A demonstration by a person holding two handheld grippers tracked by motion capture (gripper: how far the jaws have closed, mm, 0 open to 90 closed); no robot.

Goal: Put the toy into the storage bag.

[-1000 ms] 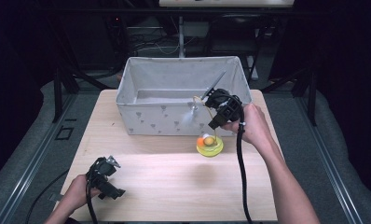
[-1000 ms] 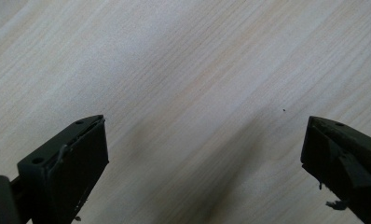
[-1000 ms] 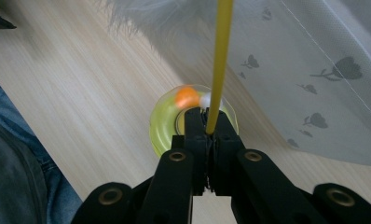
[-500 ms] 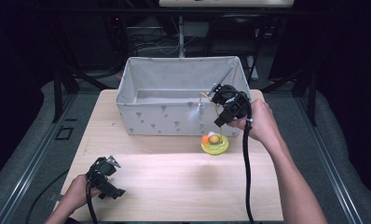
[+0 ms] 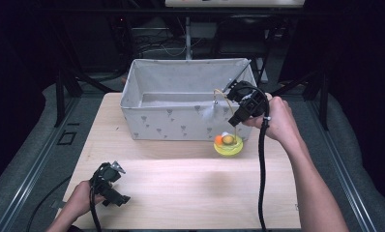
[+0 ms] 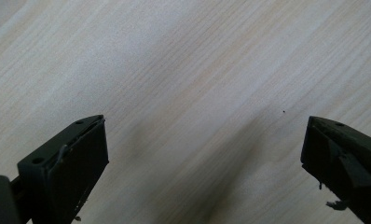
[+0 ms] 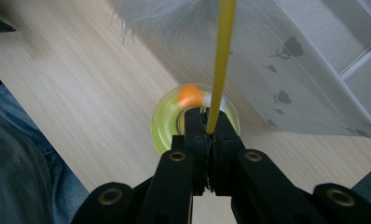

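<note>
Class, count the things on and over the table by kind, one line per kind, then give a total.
Fabric bin: 1
Yellow-green round base with an orange ball: 1
Yellow wand, with a white feather hanging from its tip: 1
Handheld grippers: 2, left gripper and right gripper
Total: 5

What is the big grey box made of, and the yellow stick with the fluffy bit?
The box looks like soft printed fabric: its walls sag and crease. The stick seems smooth, glossy plastic, clamped in the right gripper. The fluffy bit looks like a white feather.
</note>
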